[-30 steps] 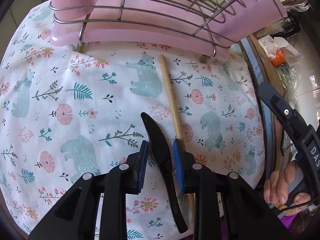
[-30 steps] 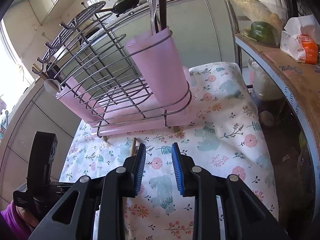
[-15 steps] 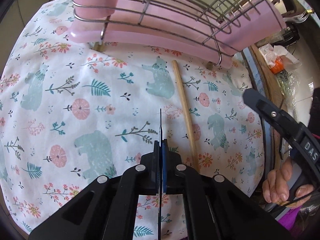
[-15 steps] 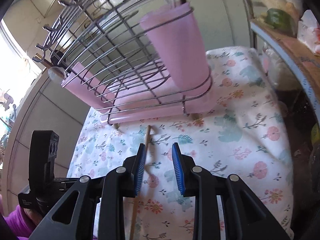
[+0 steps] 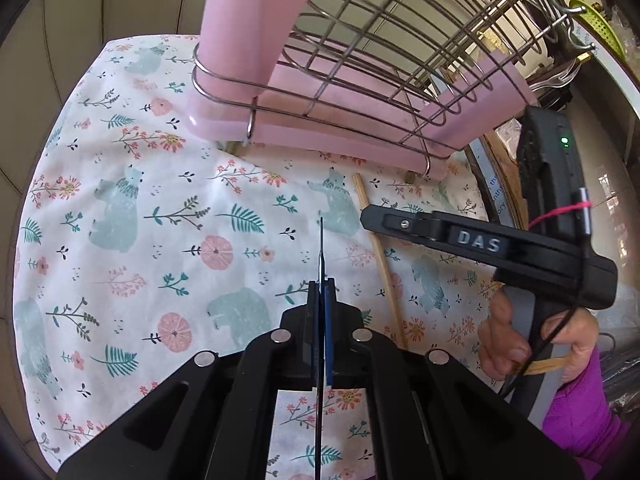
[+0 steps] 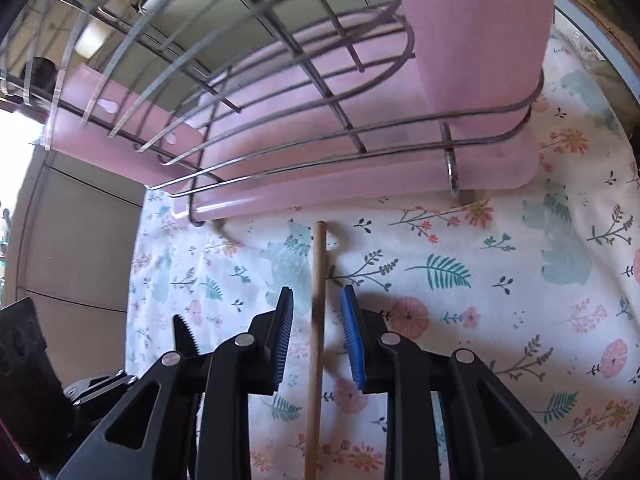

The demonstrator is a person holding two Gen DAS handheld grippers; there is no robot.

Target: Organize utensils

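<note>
Left fingers (image 5: 320, 304) clamping knife (image 5: 321, 248)

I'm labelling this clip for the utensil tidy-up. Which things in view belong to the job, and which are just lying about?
Part of the job:
black knife, clamped in the left gripper
wooden chopstick, between the closing right gripper jaws
pink utensil cup
dish rack

Lying about:
floral cloth
green strainer

Floral cloth (image 5: 168, 248) on table carries pink wire rack (image 5: 360, 120) & wooden chopstick (image 6: 316, 320).
</note>
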